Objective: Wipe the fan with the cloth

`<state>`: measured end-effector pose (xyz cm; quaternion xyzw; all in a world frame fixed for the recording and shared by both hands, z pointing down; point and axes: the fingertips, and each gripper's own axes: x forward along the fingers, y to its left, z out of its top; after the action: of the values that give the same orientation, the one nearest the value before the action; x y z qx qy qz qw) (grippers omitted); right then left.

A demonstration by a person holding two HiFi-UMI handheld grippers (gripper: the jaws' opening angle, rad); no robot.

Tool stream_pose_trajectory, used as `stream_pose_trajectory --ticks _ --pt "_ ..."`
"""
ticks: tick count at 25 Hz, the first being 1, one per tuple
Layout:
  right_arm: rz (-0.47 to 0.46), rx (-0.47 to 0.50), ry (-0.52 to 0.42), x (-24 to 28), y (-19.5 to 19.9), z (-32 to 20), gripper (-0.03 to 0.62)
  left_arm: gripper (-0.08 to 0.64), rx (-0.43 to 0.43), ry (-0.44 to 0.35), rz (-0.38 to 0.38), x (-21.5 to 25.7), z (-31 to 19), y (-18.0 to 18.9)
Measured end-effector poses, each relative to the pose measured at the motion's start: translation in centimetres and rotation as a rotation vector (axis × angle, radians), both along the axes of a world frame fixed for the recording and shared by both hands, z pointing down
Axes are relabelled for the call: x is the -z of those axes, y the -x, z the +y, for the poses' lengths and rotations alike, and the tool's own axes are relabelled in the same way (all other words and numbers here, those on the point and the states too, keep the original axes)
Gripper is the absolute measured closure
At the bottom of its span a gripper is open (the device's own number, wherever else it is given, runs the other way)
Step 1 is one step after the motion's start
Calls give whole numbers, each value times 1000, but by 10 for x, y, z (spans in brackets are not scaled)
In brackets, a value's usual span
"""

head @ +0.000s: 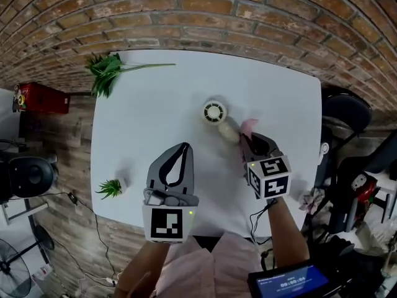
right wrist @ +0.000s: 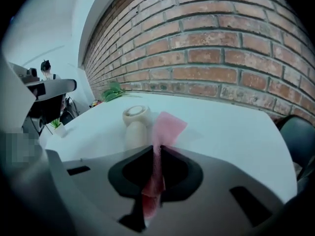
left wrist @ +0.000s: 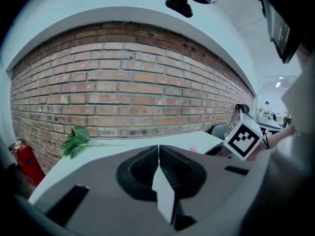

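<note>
Much open tabletop (head: 155,104) surrounds the fan (head: 214,112).

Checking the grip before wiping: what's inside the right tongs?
A thin pink cloth is pinched between the shut right tongs, its free end sticking out toward the small cream round-headed fan. The closed tongs hide the clamped part of the cloth.

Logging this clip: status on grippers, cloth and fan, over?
Left gripper shut, empty. Right gripper shut on pink cloth. Fan on table, just beyond cloth. Nothing between them.
</note>
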<state>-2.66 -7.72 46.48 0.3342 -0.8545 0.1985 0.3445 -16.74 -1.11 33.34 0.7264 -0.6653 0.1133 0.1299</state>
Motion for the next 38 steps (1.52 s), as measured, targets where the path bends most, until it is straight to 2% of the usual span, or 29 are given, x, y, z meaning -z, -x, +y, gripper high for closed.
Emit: stream_pose_trajectory --ticks 5,7,9,13,15,18,22,27,31,34,38 --pt "-79 125 48 8 48 54 558 546 -85 41 -6 -11 -1 -4" --pt "-104 135 56 14 53 64 558 529 -144 83 -15 -19 -4 -11" --pt "-118 115 56 21 45 67 558 383 -204 125 -27 -28 -12 -20" --pt "-131 74 33 35 26 63 558 294 -290 214 -64 -54 -27 -37" --pt "-137 51 20 42 19 59 558 272 -325 275 -46 -70 -30 -50" --pt "-143 29 13 48 10 57 558 258 -351 352 -16 -92 -33 -64" --pt "-141 11 8 49 1 54 558 258 -337 411 -31 -110 -38 -62" --pt "-138 4 10 49 -4 53 558 258 -311 431 -64 -115 -43 -53" --pt "-142 10 12 50 -2 54 558 250 -303 412 -85 -112 -46 -47" --pt "-142 14 12 50 -2 54 558 242 -337 427 -110 -116 -47 -46" --pt "-142 19 18 49 -1 54 558 238 -423 512 -80 -131 -45 -48"
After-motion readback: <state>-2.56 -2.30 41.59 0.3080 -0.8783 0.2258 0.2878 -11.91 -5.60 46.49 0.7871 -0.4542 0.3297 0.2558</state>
